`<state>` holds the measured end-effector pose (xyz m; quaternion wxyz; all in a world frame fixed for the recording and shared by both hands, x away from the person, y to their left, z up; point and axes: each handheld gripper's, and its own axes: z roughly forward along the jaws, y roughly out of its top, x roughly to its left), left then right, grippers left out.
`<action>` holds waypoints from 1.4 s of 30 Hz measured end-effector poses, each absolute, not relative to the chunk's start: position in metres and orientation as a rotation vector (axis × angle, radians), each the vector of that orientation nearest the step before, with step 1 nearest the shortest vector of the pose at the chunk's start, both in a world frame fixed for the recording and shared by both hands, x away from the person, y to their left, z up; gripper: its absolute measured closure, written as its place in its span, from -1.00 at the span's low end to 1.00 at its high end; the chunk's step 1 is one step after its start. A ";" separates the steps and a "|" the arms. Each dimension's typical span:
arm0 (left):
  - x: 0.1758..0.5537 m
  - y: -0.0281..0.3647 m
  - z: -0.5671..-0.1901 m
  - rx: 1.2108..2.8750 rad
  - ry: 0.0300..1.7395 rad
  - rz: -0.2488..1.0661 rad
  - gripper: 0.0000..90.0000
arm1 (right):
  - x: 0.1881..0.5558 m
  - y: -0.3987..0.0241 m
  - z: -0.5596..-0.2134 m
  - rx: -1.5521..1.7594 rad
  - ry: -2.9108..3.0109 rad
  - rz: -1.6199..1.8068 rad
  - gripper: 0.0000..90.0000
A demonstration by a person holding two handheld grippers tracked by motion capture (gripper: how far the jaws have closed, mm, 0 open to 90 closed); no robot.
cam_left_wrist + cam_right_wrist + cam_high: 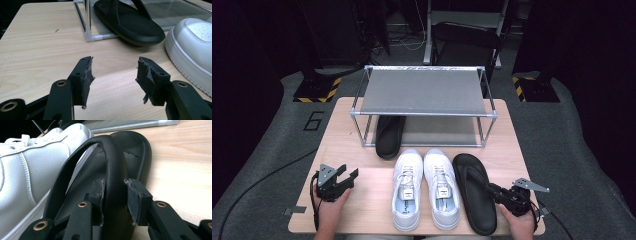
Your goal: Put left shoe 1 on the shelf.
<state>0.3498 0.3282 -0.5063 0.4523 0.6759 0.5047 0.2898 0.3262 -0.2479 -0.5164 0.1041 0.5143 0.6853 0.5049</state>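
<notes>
Pinching the black sandal's (475, 192) strap, the right gripper (114, 195) fingers seem set; lifting it toward the rack (424, 92) likely follows. Left gripper (113, 75) fingers spread, empty.

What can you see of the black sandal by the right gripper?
The black sandal is a matte, rubbery-looking flip-flop lying sole-down on the table's near right, toe away, beside the right white sneaker. Its arched thong strap stands up from the footbed; the right gripper straddles that strap, jaws closed against its sides.
</notes>
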 end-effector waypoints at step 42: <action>0.350 0.330 -0.508 1.668 1.254 0.714 0.01 | 0.306 -0.221 -0.502 1.483 1.792 1.063 0.86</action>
